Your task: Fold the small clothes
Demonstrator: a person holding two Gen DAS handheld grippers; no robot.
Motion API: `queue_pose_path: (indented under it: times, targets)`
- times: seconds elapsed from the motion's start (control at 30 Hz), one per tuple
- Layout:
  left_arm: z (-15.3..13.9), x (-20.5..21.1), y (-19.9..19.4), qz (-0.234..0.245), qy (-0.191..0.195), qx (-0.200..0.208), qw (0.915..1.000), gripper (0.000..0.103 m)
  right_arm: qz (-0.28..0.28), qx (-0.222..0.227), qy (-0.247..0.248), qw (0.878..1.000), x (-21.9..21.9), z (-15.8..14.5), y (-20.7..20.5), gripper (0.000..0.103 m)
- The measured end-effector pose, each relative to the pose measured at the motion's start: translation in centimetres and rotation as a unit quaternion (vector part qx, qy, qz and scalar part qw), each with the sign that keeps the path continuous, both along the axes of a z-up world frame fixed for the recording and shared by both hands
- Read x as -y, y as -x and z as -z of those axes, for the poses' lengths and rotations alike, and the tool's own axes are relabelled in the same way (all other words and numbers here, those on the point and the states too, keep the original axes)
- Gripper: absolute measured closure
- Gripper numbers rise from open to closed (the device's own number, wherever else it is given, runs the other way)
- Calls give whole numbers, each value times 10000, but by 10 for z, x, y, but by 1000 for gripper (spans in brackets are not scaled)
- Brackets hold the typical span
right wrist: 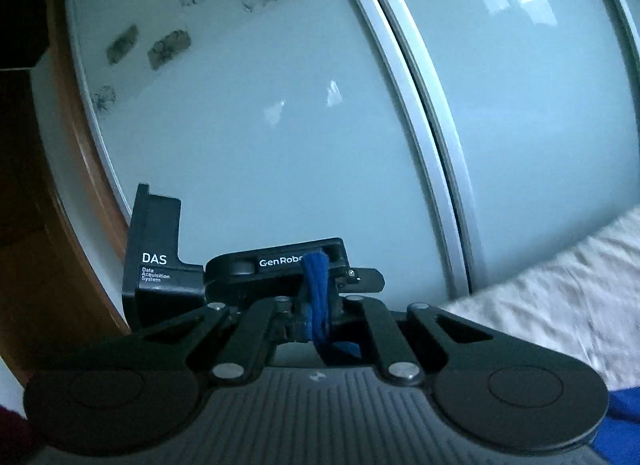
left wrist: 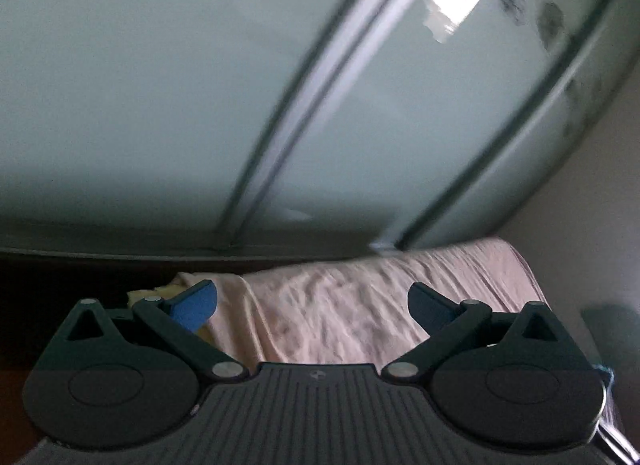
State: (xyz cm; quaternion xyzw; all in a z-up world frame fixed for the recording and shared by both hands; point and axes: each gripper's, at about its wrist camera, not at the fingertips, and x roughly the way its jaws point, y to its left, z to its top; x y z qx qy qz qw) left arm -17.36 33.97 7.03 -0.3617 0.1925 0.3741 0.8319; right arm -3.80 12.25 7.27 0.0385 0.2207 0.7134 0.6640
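Note:
In the right wrist view my right gripper (right wrist: 316, 305) is shut on a blue knitted garment (right wrist: 316, 289); a pinched fold of it sticks up between the fingers, and more blue cloth (right wrist: 624, 421) hangs at the lower right. The left gripper's body (right wrist: 256, 265), marked GenRobot and DAS, sits just ahead of it. In the left wrist view my left gripper (left wrist: 312, 301) is open and empty, raised above a bed with a wrinkled pink sheet (left wrist: 360, 305). Its left fingertip (left wrist: 196, 303) has a blue pad.
Frosted glass sliding wardrobe doors (left wrist: 200, 85) with grey frames fill both views, also in the right wrist view (right wrist: 280, 125). A wooden frame (right wrist: 60, 225) stands at the left. A yellowish cloth (left wrist: 168, 291) lies by the sheet's left end. The sheet shows at right (right wrist: 560, 297).

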Motion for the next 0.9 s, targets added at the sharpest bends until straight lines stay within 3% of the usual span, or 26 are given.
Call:
queue_pose_path:
  times: [0.1, 0.3, 0.37, 0.43, 0.5, 0.67, 0.9]
  targets:
    - [-3, -2, -3, -99, -339, -393, 9986, 1, 17, -578, 90, 9983, 2, 9, -8, 98]
    - [6, -1, -11, 390, -122, -634, 9972, 1, 63, -1753, 306, 9840, 21, 59, -24, 97]
    - [12, 0, -14, 664, 88, -646, 9957, 1, -140, -1603, 589, 9852, 25, 72, -13, 96]
    - [17, 2, -19, 1049, 326, -687, 9916, 1, -379, -1255, 1244, 9835, 20, 88, 0, 89]
    - [20, 7, -21, 1345, 461, -775, 9868, 1, -470, -1014, 1719, 9787, 23, 98, 9, 73]
    - [38, 27, -14, 1890, 654, -909, 9756, 1, -500, -1261, 1396, 9809, 62, 95, -11, 68]
    - [60, 53, -12, 2893, 965, -1103, 9459, 6, 497, -1385, 1474, 9781, 89, 99, -48, 66]
